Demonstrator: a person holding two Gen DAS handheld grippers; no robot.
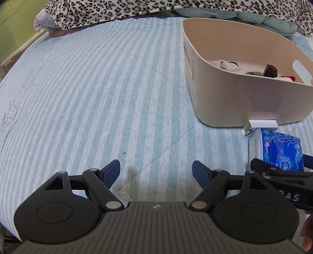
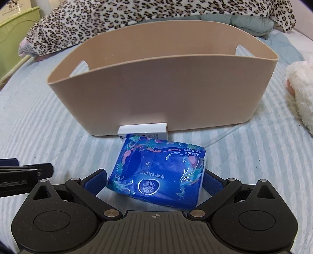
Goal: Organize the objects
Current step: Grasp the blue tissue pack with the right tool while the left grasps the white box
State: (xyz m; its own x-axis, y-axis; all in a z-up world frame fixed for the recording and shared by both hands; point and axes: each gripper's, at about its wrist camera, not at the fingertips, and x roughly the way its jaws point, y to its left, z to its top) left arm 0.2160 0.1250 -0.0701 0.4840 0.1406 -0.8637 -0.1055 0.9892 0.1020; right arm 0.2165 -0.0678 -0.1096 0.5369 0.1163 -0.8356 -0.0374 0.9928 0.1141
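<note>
Gripping blue tissue pack (image 2: 156,175), right gripper (image 2: 155,181), white box (image 2: 143,130) partly hidden

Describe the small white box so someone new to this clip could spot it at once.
Find the beige basket on the striped bedspread. At the foot of its near wall lies the small white box, touching the basket. It is plain and flat, unlike the glossy blue tissue pack just in front of it.

The bedsheet (image 1: 97,93) was striped pale blue and white. The basket (image 2: 156,93) was plain beige. The tissue pack (image 2: 158,172) was deep blue with teal and pink leaf swirls; the small box (image 2: 142,130) was white. The blanket (image 2: 117,17) bore a leopard print, black and brown on cream.
</note>
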